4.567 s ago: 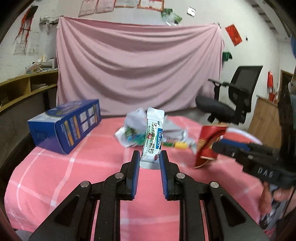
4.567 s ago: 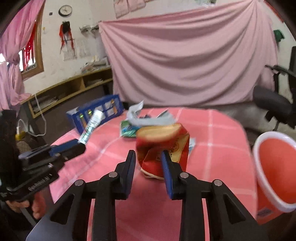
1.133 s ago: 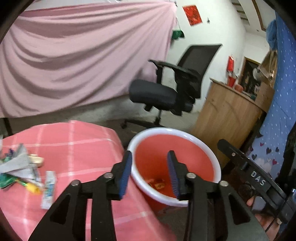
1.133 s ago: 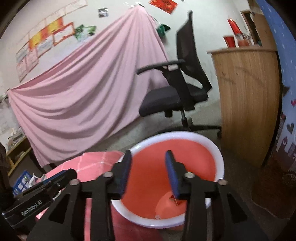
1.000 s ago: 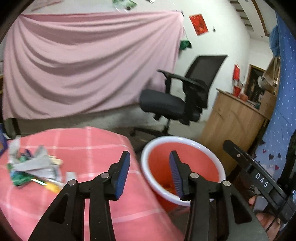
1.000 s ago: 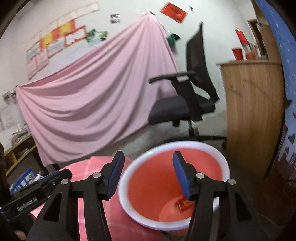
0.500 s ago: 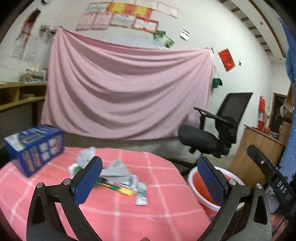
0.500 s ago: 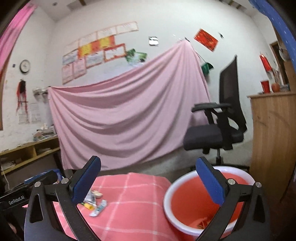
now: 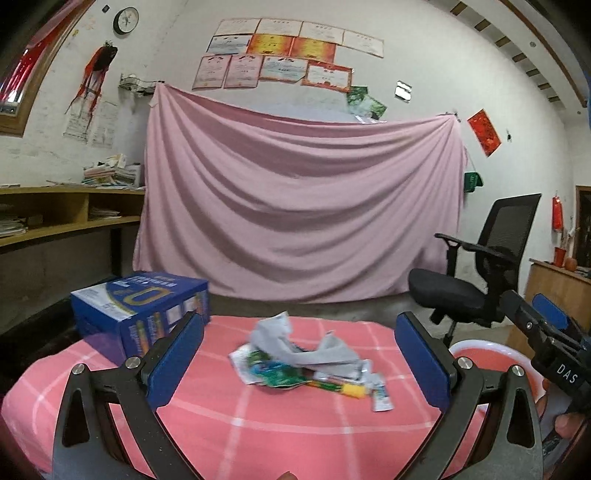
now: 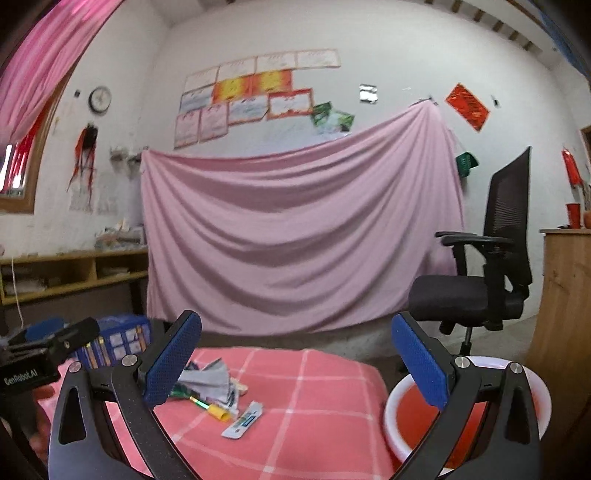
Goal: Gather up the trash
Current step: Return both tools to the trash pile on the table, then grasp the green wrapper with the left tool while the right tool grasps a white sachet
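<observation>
Two grippers are in view, each with two blue-padded fingers. The left gripper [image 9: 299, 363] has its jaws spread fully wide with nothing between the pads; the right gripper [image 10: 295, 363] stands equally wide and likewise holds nothing. Both hang above the near edge of one table under a pink checked cloth [image 9: 258, 424].

One heap of trash [image 9: 295, 360] lies near the middle of that cloth: crumpled grey-white wrappers over green printed packets, exact count not determinable. One yellow-tipped stick-like item [image 10: 212, 406] juts from the heap's near side. One small white sachet [image 10: 243, 421] lies flat just beside the heap, apart from it, towards the basin.

One red basin with a white rim [image 10: 391, 402] sits lower than the tabletop, off the table's right end; its contents cannot be made out. One blue printed carton [image 9: 140, 314] stands on the table's far left, well apart from the heap.

Behind: one pink hanging sheet [image 9: 295, 203], one black office chair [image 9: 480, 277], one wall clock [image 9: 126, 20].
</observation>
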`<state>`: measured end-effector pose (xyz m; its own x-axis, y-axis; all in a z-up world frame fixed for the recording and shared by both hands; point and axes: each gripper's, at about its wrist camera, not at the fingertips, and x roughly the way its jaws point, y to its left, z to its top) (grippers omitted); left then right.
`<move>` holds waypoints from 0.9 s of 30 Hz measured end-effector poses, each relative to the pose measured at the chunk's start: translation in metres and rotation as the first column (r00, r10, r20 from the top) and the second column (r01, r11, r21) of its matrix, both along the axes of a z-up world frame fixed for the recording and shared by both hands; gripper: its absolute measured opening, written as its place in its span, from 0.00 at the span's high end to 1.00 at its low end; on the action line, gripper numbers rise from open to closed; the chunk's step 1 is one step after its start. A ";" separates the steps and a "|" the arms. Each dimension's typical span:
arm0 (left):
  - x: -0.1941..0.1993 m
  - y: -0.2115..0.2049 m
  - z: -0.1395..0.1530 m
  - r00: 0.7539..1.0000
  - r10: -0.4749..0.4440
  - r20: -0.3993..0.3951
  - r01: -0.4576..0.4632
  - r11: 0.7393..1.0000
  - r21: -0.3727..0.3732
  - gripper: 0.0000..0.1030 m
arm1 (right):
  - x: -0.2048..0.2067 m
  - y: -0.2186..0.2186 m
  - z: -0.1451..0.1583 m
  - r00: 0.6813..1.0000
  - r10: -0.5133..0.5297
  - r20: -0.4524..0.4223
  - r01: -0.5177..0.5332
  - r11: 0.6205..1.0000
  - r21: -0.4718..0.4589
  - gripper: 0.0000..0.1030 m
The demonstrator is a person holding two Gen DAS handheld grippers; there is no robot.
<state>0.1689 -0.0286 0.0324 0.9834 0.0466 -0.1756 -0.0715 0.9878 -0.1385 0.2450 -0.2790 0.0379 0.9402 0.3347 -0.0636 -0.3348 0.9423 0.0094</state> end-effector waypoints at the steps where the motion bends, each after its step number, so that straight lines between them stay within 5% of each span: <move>1: 0.002 0.002 -0.002 1.000 0.007 -0.007 -0.007 1.000 0.002 0.02 | 0.001 0.004 -0.002 1.000 0.003 -0.008 -0.003 1.000 -0.011 0.00; 13: 0.032 0.032 -0.022 0.995 0.020 -0.102 -0.020 1.000 0.004 0.02 | 0.031 0.030 -0.015 0.990 -0.008 -0.139 -0.005 0.996 -0.092 0.00; 20: 0.070 0.040 -0.035 0.963 -0.010 -0.271 0.005 1.000 -0.022 0.04 | 0.065 0.047 -0.036 0.943 -0.023 -0.331 -0.037 0.984 -0.174 0.00; 27: 0.101 0.049 -0.059 0.890 -0.112 -0.442 0.057 0.989 -0.136 0.45 | 0.091 0.047 -0.056 0.866 -0.027 -0.499 -0.071 0.982 -0.176 0.31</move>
<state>0.2700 0.0204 -0.0261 0.7985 -0.0809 -0.5966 -0.0702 0.9716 -0.2258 0.3356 -0.2321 -0.0184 0.7595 0.2913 -0.5816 -0.3519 0.9360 0.0093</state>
